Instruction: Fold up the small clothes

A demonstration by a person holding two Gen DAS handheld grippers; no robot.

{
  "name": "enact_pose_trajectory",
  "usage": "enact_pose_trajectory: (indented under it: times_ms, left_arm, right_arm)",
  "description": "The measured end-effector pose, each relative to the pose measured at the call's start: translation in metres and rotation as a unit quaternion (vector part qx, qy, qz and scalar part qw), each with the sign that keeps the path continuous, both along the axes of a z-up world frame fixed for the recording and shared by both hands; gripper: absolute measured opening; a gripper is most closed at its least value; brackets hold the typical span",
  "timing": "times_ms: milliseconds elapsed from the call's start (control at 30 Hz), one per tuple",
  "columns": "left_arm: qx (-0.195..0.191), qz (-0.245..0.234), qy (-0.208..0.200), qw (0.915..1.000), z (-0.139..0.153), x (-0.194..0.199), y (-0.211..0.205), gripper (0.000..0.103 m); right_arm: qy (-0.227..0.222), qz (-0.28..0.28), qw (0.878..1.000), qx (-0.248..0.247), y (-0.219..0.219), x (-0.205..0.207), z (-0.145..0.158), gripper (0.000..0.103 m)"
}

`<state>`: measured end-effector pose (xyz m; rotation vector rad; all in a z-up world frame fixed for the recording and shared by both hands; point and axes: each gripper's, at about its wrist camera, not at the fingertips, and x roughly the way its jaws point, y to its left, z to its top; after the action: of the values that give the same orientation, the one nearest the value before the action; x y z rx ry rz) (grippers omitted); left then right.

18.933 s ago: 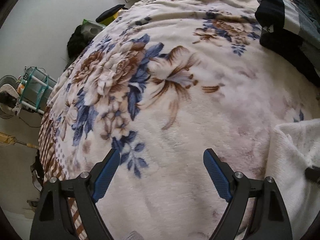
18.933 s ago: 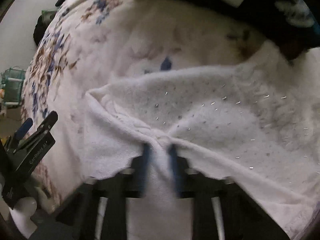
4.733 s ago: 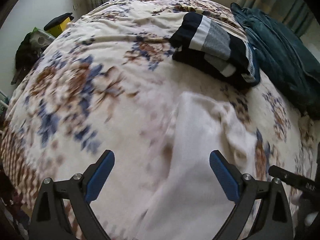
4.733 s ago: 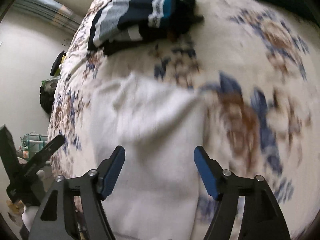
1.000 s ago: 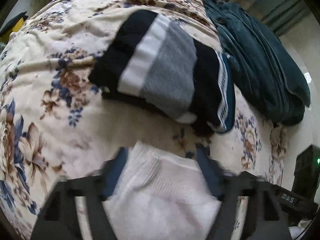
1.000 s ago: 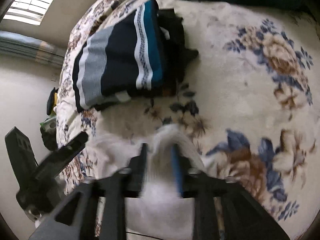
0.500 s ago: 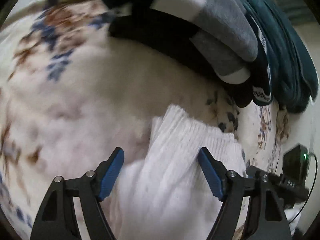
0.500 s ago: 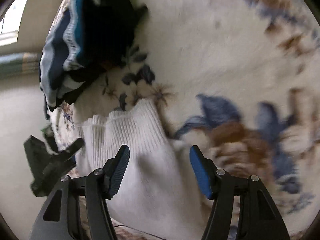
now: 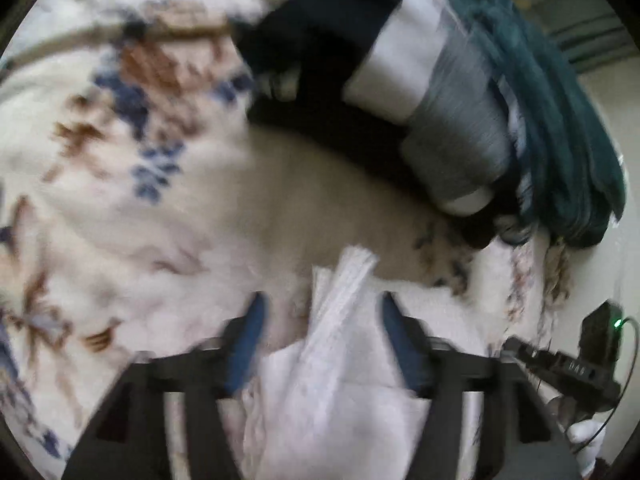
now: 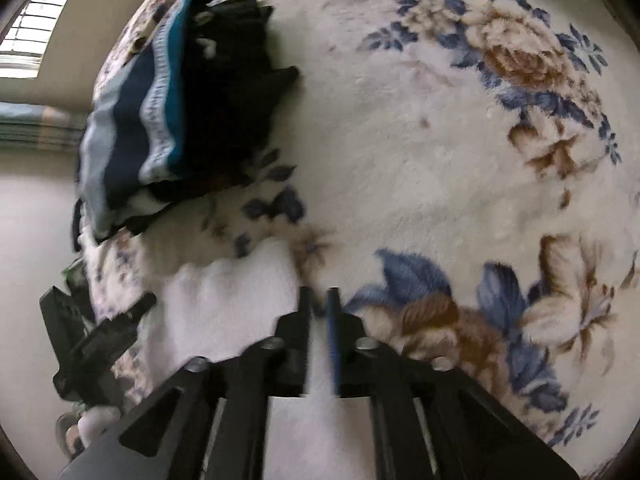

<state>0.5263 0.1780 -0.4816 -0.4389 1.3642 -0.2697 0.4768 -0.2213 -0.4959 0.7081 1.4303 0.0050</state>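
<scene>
Two claws are at work over a white ribbed knit garment [image 9: 340, 380] lying on a cream plush bed blanket with blue and brown flowers [image 10: 440, 140], near a folded navy, grey and white striped sweater [image 9: 420, 80] and a dark teal fleece item [image 9: 560, 120] behind it. Left claw [image 9: 320, 340]: its blue-padded jaws stand apart and are opening, with a raised ridge of the white knit between them; the pads do not appear to press on it, so I judge the cloth released there. Right claw [image 10: 318, 320]: its jaws are nearly together and closing at the garment's right-hand edge; blur hides whether any fabric sits in the narrow gap, so a grip cannot be confirmed. Judged stage: setting down or re-gripping a folded edge. Risks noted: the upstanding ridge under the left claw may spring back or slump sideways once let go, spoiling the fold line; the right claw, closing so near the boundary, may pinch blanket pile along with or instead of the knit and drag the bedding; uneven handling by the two claws would skew the fold.
</scene>
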Motion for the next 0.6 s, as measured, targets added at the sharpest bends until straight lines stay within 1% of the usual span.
enact_pose_trajectory:
  times_ms: [33, 67, 100, 167, 233, 267, 300, 367, 433, 467, 567, 600]
  left_arm:
    - [-0.011, 0.012, -0.007, 0.9998, 0.010, -0.004, 0.004, 0.072]
    - [-0.020, 0.025, -0.012, 0.9994, 0.020, -0.011, 0.010, 0.072]
    - [-0.020, 0.037, -0.015, 0.9990, 0.029, -0.019, 0.015, 0.074]
    - [-0.029, 0.059, -0.011, 0.9978, 0.041, -0.039, 0.029, 0.077]
    - [-0.043, 0.084, 0.001, 0.9955, 0.043, -0.072, 0.034, 0.080]
    - [-0.047, 0.093, 0.008, 0.9945, 0.041, -0.085, 0.037, 0.080]
    - [-0.053, 0.108, 0.021, 0.9925, 0.034, -0.105, 0.037, 0.080]
    - [-0.062, 0.141, 0.047, 0.9870, 0.024, -0.139, 0.040, 0.080]
    - [-0.085, 0.185, 0.071, 0.9766, 0.007, -0.181, 0.040, 0.080]
    - [-0.092, 0.205, 0.077, 0.9715, 0.002, -0.196, 0.041, 0.080]
    - [-0.122, 0.282, 0.094, 0.9471, -0.018, -0.244, 0.037, 0.080]
    - [-0.138, 0.311, 0.100, 0.9351, -0.026, -0.257, 0.036, 0.080]
  right_arm:
    - [0.000, 0.003, 1.000, -0.004, -0.001, -0.003, 0.006, 0.043]
    - [-0.002, 0.006, 1.000, -0.003, -0.001, -0.006, 0.011, 0.067]
    - [-0.001, 0.011, 1.000, 0.000, 0.000, -0.010, 0.017, 0.077]
    - [0.009, 0.021, 1.000, 0.006, 0.003, -0.017, 0.023, 0.078]
    - [0.022, 0.035, 0.999, 0.024, 0.007, -0.020, 0.023, 0.078]
    - [0.029, 0.040, 0.998, 0.035, 0.009, -0.021, 0.020, 0.081]
    - [0.040, 0.050, 0.997, 0.044, 0.014, -0.024, 0.014, 0.087]
    - [0.050, 0.068, 0.995, 0.056, 0.027, -0.023, 0.004, 0.088]
    - [0.059, 0.096, 0.992, 0.064, 0.037, -0.022, -0.007, 0.089]
    - [0.065, 0.105, 0.990, 0.063, 0.041, -0.022, -0.012, 0.091]
    - [0.083, 0.128, 0.985, 0.076, 0.049, -0.025, -0.031, 0.093]
    - [0.088, 0.132, 0.984, 0.080, 0.051, -0.025, -0.037, 0.094]
